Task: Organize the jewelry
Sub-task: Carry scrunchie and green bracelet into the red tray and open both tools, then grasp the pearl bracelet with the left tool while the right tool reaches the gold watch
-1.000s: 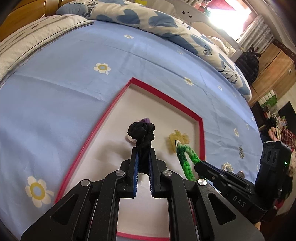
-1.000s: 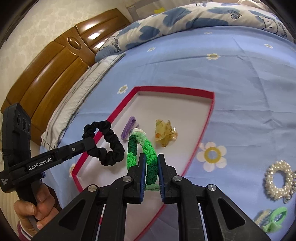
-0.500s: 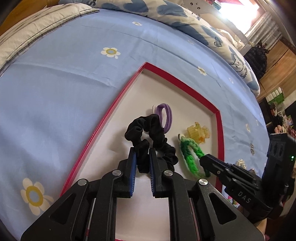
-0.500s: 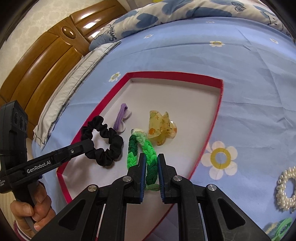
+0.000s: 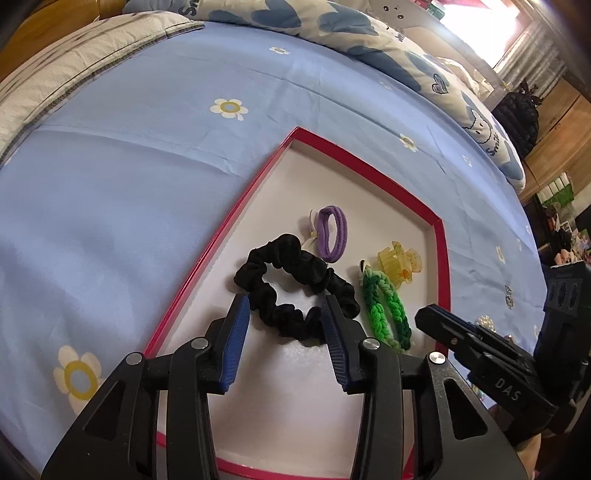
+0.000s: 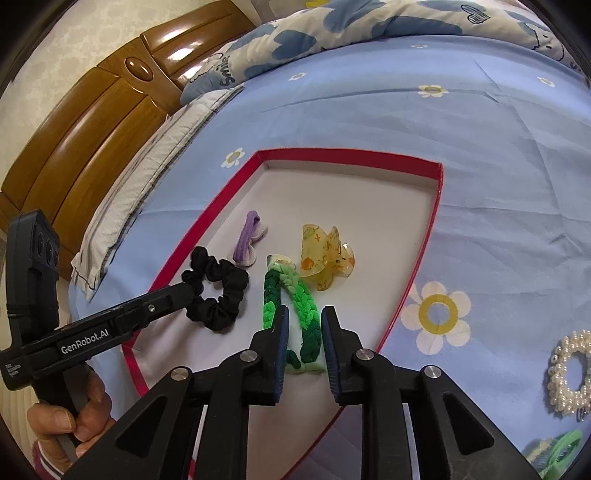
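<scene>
A red-rimmed white tray (image 5: 225,236) (image 6: 428,236) lies on the blue bedsheet. In it lie a black scrunchie (image 5: 295,284) (image 6: 218,291), a green braided hair tie (image 5: 386,310) (image 6: 291,306), a purple hair tie (image 5: 332,232) (image 6: 247,243) and a yellow claw clip (image 5: 399,262) (image 6: 327,258). My left gripper (image 5: 286,321) is open, its jaws either side of the scrunchie's near end. My right gripper (image 6: 303,332) is open, its jaws either side of the green tie's near end. Both ties rest on the tray floor.
A pearl scrunchie (image 6: 569,373) and a green clip (image 6: 554,458) lie on the sheet right of the tray. A blue-and-white quilt (image 5: 332,26) and a wooden headboard (image 6: 92,122) are beyond. A hand (image 6: 66,417) holds the left gripper.
Both grippers lowered their ties into the tray and opened. The black scrunchie and the green braided tie now lie released on the tray floor.
</scene>
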`<move>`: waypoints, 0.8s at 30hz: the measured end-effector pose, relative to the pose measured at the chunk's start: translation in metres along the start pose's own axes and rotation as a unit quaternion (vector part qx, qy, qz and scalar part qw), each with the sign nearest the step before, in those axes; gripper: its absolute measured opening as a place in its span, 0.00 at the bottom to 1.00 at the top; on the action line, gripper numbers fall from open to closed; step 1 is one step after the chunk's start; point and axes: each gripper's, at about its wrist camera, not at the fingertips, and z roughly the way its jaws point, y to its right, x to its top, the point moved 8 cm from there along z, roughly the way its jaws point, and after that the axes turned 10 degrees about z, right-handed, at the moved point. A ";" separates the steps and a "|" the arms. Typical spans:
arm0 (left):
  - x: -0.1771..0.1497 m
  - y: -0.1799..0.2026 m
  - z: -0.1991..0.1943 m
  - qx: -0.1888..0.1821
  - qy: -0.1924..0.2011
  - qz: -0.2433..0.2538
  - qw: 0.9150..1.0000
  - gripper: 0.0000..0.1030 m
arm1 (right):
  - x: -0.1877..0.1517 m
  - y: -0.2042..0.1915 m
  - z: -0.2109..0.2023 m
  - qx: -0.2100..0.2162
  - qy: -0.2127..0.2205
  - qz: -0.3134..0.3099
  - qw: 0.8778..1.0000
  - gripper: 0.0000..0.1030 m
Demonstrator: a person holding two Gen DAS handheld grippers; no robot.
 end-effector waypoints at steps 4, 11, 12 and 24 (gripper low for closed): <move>-0.001 0.004 -0.007 -0.002 0.004 0.002 1.000 0.37 | 0.001 -0.002 -0.010 0.006 0.008 0.001 1.000 0.30; 0.000 0.024 -0.020 -0.013 0.014 0.015 1.000 0.38 | -0.001 0.002 -0.032 0.010 0.021 0.002 1.000 0.30; 0.000 0.028 -0.021 -0.015 0.015 0.017 1.000 0.38 | 0.000 0.003 -0.036 0.009 0.023 0.003 1.000 0.30; -0.006 0.097 -0.025 -0.047 0.012 0.067 0.997 0.38 | -0.007 0.045 -0.086 -0.007 0.058 0.029 0.998 0.32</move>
